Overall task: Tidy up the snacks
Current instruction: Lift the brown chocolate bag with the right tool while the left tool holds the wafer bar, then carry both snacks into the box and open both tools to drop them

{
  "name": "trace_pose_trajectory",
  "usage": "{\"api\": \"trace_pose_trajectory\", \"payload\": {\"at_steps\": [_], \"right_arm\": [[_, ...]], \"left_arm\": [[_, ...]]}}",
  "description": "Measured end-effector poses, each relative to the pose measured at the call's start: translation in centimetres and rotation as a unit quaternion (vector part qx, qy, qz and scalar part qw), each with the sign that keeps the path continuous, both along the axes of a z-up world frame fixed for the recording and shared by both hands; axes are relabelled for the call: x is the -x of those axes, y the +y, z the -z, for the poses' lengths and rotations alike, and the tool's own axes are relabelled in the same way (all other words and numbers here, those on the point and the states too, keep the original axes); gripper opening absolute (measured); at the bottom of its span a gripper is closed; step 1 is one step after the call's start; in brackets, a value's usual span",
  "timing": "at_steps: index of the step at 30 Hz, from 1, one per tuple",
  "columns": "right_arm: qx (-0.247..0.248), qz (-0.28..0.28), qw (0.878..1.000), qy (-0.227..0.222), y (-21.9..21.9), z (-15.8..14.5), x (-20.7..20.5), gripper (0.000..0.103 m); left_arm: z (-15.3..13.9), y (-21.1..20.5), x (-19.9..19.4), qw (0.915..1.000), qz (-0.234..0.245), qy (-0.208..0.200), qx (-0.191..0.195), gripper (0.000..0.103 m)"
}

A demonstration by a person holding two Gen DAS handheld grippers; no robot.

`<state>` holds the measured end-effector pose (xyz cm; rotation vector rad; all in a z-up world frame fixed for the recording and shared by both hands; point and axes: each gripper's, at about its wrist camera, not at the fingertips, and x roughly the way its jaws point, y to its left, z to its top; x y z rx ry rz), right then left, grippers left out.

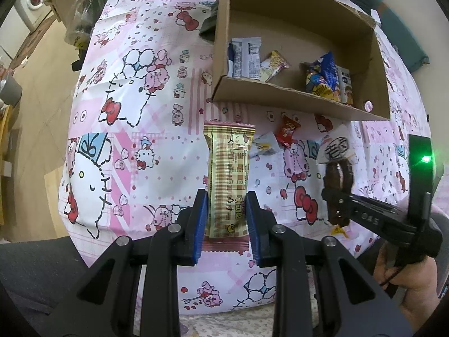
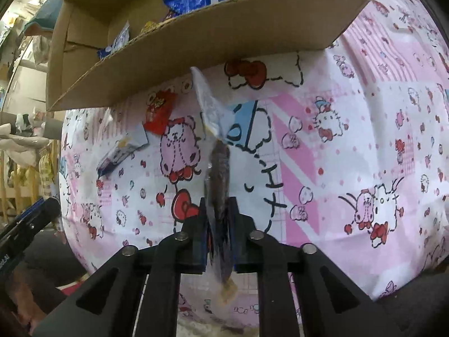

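My left gripper (image 1: 226,196) is shut on a long beige checked snack bar (image 1: 228,174) held above the patterned cloth. My right gripper (image 2: 218,205) is shut on a clear packet of dark brown sausage snack (image 2: 219,174); it also shows in the left wrist view (image 1: 338,179), at the right. An open cardboard box (image 1: 294,98) lies ahead and holds several snacks: white-blue packets (image 1: 247,56), a yellow packet (image 1: 273,66) and a blue bag (image 1: 322,77). A red packet (image 1: 289,132) and a white-blue packet (image 1: 265,144) lie loose on the cloth in front of the box.
A pink and white cartoon-print cloth (image 1: 146,106) covers the surface. The box's front wall (image 2: 196,47) stands close over the right gripper. A washing machine (image 1: 35,0) and wooden floor lie at the far left.
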<state>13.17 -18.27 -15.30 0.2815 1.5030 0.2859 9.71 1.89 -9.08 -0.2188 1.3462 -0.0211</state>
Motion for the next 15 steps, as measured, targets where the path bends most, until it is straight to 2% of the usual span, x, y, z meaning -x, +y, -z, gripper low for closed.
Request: {"api": "trace_pose_trajectory", "payload": {"at_steps": [10,15], "right_arm": [[-0.081,0.016,0.996,-0.035,-2.8,-5.2,2.9,0.012],[-0.1,0.016,0.991,-0.083,-4.6,-8.3,3.3,0.012]], "left_arm": [[-0.7,-0.1,0.3,0.9998,-0.002,-0.02,-0.007,0.023],[-2.0,0.1,0.4,0.9987,-0.009,-0.048,-0.012,0.023]]}}
